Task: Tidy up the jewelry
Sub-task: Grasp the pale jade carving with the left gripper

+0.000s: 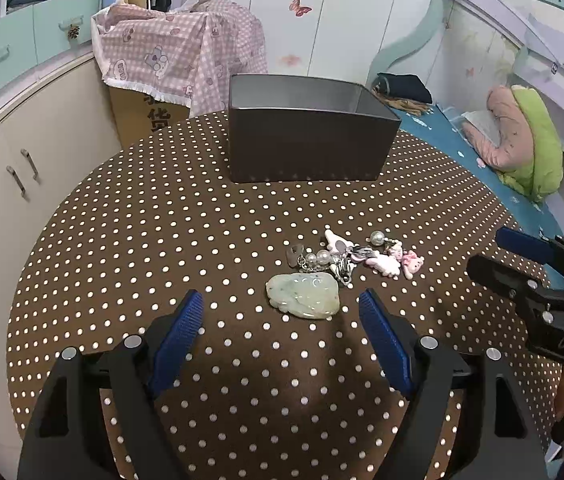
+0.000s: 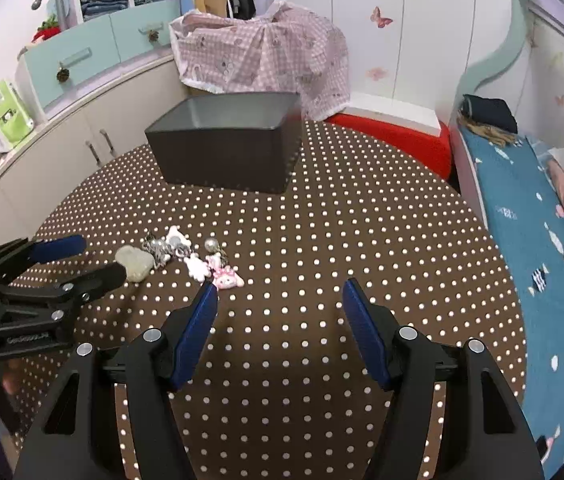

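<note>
1. One round table (image 1: 122,240), covered in a brown cloth with white dots, fills most of both views.
2. A dark rectangular box (image 1: 305,148), open at the top, stands toward the table's 12 o'clock edge in the left wrist view; what is inside cannot be seen.
3. The left gripper (image 1: 282,304) hangs over the near part of the table, its blue-padded fingers (image 1: 180,332) spread wide with nothing pressed between them.
4. The right gripper (image 2: 280,292) hangs over bare cloth, its fingers likewise apart and empty; in the left wrist view it enters at 3 o'clock.
5. A pale green jade pendant (image 1: 303,296) lies flat on the cloth just ahead of the left gripper's fingertips, roughly centred in the gap between them and touching neither.
6. A small heap of jewelry (image 1: 355,254), pearls, silver clasps and pink charms, lies just beyond the pendant, at its 1 o'clock, touching or nearly touching it. In the right wrist view the heap sits at 10 o'clock from the right gripper, a pink charm (image 2: 228,276) close beside the left-hand fingertip.
</note>
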A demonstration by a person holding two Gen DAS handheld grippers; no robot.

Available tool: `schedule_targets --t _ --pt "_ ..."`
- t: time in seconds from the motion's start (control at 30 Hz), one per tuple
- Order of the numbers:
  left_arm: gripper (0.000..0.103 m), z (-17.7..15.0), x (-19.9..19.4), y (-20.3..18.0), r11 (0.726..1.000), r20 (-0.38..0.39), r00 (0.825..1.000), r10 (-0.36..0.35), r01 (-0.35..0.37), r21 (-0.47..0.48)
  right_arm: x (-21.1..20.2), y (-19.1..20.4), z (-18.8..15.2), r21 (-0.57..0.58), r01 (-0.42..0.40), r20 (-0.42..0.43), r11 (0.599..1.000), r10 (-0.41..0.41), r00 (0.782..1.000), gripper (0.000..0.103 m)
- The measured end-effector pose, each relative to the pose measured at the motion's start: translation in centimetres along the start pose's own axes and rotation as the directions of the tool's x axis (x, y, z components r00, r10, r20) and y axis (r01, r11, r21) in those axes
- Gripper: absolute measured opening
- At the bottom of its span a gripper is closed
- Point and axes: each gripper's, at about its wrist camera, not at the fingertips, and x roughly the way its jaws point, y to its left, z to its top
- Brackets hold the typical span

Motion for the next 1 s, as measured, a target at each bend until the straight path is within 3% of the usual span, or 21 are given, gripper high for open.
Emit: schedule_targets --t 0.37,0.4,0.53,0.57,0.6,1.0 --pt "0.074 0.6 1.6 -0.9 0.998 -0.011 0.999 0.044 -0.044 0.037 1.9 0.3 0.4 -0.002 -0.011 -0.03 1.0 0.011 1.0 0.063" --pt "0.068 0.6 1.7 -0.9 0.998 -0.016 0.999 0.044 -0.043 0.041 2.1 0.4 0.5 -0.002 -0.013 -0.033 1.0 0.013 0.999 0.063" --pt "0.056 0.6 1.9 -0.8 0.998 -0.018 1.0 0.014 -0.013 0.055 2.8 1.3 0.6 -0.012 -0.02 -0.047 1.0 0.019 0.999 0.063" --pt "0.044 0.7 1.8 -0.8 0.998 -0.016 1.0 0.0 0.001 0.059 2.9 1.5 0.6 -0.015 -0.021 -0.047 1.0 0.02 0.999 0.063" --pt "0.04 0.7 1.8 -0.7 0.998 -0.015 1.0 -0.013 0.014 0.059 3.0 1.7 0.7 -0.019 -0.022 -0.048 1.0 0.021 0.999 0.063" --pt "0.04 0.3 0.7 1.0 0.998 -0.02 0.998 -0.056 0.056 0.017 5.2 3.2 1.5 -0.066 -0.031 -0.087 0.997 0.026 0.996 0.062"
